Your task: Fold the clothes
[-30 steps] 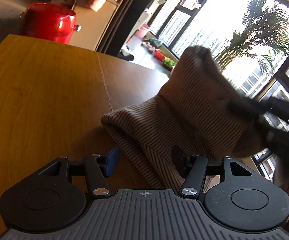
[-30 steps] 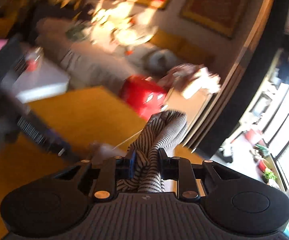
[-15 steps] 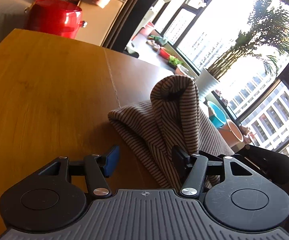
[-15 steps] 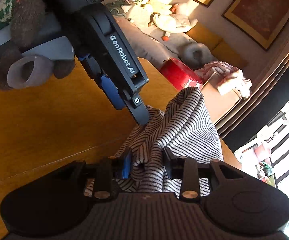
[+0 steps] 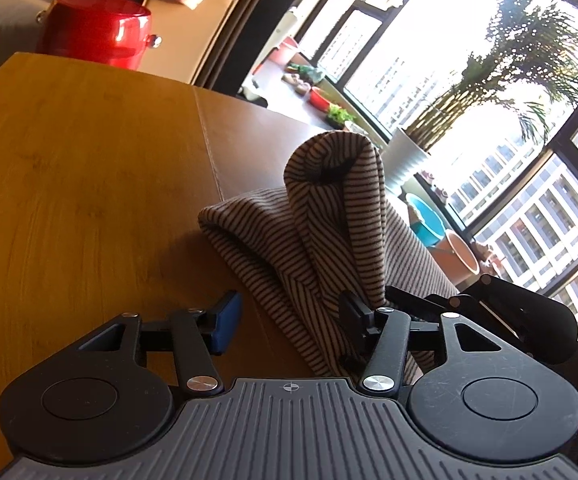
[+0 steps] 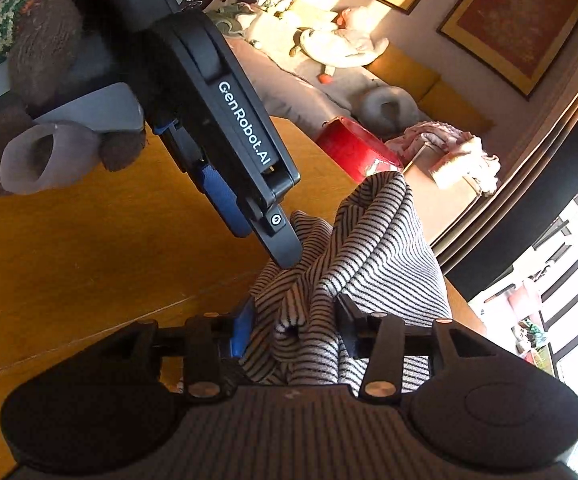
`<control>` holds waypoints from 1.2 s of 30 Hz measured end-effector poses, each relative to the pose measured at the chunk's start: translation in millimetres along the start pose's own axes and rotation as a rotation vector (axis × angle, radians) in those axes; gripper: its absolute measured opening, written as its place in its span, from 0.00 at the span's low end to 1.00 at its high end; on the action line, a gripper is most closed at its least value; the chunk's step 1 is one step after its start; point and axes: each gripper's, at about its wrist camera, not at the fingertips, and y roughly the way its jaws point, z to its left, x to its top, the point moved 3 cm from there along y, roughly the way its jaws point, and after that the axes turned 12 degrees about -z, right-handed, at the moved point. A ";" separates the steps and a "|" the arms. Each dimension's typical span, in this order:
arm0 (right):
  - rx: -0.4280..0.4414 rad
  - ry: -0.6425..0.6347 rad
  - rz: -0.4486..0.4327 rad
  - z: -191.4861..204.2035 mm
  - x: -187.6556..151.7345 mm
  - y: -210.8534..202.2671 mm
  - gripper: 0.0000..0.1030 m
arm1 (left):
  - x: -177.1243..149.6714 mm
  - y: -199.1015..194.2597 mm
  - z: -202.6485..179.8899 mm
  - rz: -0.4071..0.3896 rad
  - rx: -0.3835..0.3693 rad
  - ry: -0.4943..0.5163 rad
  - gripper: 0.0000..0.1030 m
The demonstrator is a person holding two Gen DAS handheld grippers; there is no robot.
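Observation:
A brown-and-black striped garment (image 5: 329,232) lies bunched on the wooden table (image 5: 69,200), with one fold standing upright. My left gripper (image 5: 289,320) is open wide, the cloth's edge lies against its right finger, and its blue left pad touches nothing. In the right wrist view the same striped garment (image 6: 381,248) fills the space between the spread fingers of my right gripper (image 6: 295,330). The left gripper (image 6: 249,228) reaches in from the upper left there, one fingertip resting on the cloth. The right gripper's body (image 5: 513,312) shows low at the right edge of the left wrist view.
A red pot (image 5: 97,28) stands past the table's far edge, near a sofa with pink cloth. Large windows and a potted palm (image 5: 469,92) fill the right side. A gloved hand (image 6: 29,80) holds the left gripper. Bare tabletop (image 6: 89,248) stretches left.
The garment came down from mid-air onto the table and now stands in a fold. My right gripper came down with it and its fingers spread wider. The left stayed open.

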 end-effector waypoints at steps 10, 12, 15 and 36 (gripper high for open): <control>0.045 0.104 -0.018 -22.1 10.4 -13.0 0.56 | -2.5 4.2 -2.9 0.011 -0.011 -0.002 0.54; 0.035 0.141 -0.037 -31.7 14.6 -20.0 0.56 | -3.4 5.1 -3.8 0.012 -0.015 0.000 0.51; 0.005 0.184 -0.066 -45.7 20.5 -30.2 0.54 | -3.9 6.7 -4.1 0.015 -0.019 0.002 0.48; -0.029 0.480 -0.004 -73.1 -18.4 35.9 0.39 | 22.1 -11.8 -25.0 -0.055 -0.017 0.063 0.47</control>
